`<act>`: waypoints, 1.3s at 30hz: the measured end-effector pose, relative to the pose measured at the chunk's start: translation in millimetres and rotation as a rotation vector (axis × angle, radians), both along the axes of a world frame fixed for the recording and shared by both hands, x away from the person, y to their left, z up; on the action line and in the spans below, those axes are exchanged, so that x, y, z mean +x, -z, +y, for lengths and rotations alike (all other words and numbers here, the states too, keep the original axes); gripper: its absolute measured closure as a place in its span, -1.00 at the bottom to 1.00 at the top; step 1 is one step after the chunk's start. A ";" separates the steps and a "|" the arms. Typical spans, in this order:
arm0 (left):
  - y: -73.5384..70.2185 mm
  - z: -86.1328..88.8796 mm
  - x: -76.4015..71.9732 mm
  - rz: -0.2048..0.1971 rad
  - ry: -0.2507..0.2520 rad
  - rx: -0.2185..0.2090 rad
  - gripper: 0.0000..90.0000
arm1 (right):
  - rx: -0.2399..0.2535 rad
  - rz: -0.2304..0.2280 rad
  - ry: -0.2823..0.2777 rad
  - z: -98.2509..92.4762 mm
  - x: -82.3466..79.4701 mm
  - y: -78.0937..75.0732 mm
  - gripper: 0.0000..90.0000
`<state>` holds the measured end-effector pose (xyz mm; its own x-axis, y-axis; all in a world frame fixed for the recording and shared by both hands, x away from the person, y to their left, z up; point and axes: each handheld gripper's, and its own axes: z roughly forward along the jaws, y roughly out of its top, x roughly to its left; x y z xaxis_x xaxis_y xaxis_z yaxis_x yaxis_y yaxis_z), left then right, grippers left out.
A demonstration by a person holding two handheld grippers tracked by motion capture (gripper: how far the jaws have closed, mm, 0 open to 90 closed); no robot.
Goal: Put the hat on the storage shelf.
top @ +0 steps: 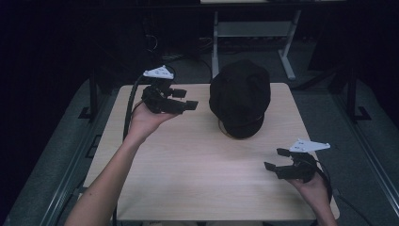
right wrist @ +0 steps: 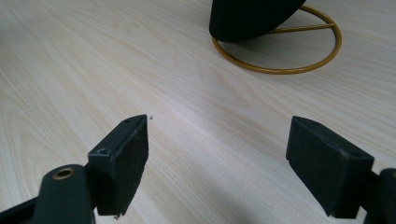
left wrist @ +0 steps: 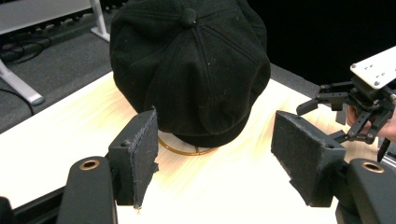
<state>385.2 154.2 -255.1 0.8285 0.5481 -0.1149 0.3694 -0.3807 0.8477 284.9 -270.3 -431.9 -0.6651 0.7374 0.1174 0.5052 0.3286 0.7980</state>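
Note:
A black panelled cap (top: 240,96) sits on a gold wire stand at the back middle of the light wooden table (top: 188,179). My left gripper (top: 187,99) is held up to the left of the cap, open and pointing at it. In the left gripper view the cap (left wrist: 187,65) fills the space beyond the open left gripper (left wrist: 215,154), with the stand's ring (left wrist: 180,150) under its brim. My right gripper (top: 275,158) hovers open near the table's front right. Its own view has the open right gripper (right wrist: 217,163) over bare wood, with the gold ring (right wrist: 280,70) and the cap's lower edge (right wrist: 247,16) farther off.
A grey desk frame (top: 254,33) stands on the floor behind the table. Dark floor surrounds the table on all sides. In the left gripper view, the right gripper (left wrist: 355,112) shows beyond the cap at the right.

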 end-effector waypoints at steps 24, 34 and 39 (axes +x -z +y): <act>27.7 34.1 -27.5 0.012 -0.016 0.010 -0.35 | -0.004 -0.010 0.017 -0.1 -0.4 0.2 -0.55; 43.8 43.9 -34.9 0.021 -0.026 0.005 -0.37 | -0.014 0.003 0.012 3.2 0.3 1.1 -0.56; 51.4 48.5 -37.8 0.029 -0.033 0.005 -0.37 | -0.016 0.007 0.009 4.2 0.7 1.6 -0.57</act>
<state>347.4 202.7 -306.5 0.8062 0.5758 -0.1359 0.4065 -0.3723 0.8343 285.6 -266.1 -433.5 -0.6578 0.7451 0.1100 0.5133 0.3366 0.7894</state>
